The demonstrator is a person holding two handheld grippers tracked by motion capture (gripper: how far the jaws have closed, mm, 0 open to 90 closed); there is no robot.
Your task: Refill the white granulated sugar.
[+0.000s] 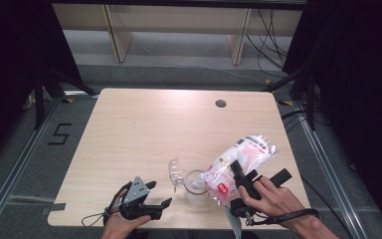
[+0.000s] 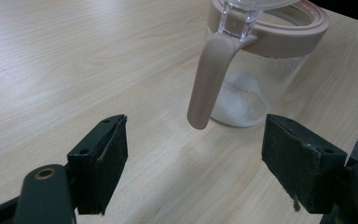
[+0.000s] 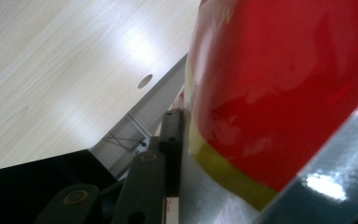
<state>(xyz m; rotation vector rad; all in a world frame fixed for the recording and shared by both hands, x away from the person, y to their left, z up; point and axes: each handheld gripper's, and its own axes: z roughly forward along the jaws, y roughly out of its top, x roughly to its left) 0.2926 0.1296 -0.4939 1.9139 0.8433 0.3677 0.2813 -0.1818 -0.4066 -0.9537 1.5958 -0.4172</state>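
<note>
Two grippers are at the near edge of the wooden table (image 1: 144, 124). Our right gripper (image 1: 239, 175) is clamped on a plastic bag (image 1: 236, 164), white and pink with red print; in the right gripper view one black jaw presses flat against the bag's glossy red and yellow side. We hold the bag tilted, its lower end over the mouth of a clear glass jar (image 1: 195, 188) that stands near the table's front edge, its upper end pointing up and to the right. The jar has a beige rim, a beige latch hanging down its side, and a little white granular stuff at the bottom (image 2: 242, 100); its clear lid (image 1: 175, 171) is swung open to the left. Our left gripper (image 1: 155, 199) rests left of the jar, jaws released and wide apart, nothing between them, aimed at the jar.
</note>
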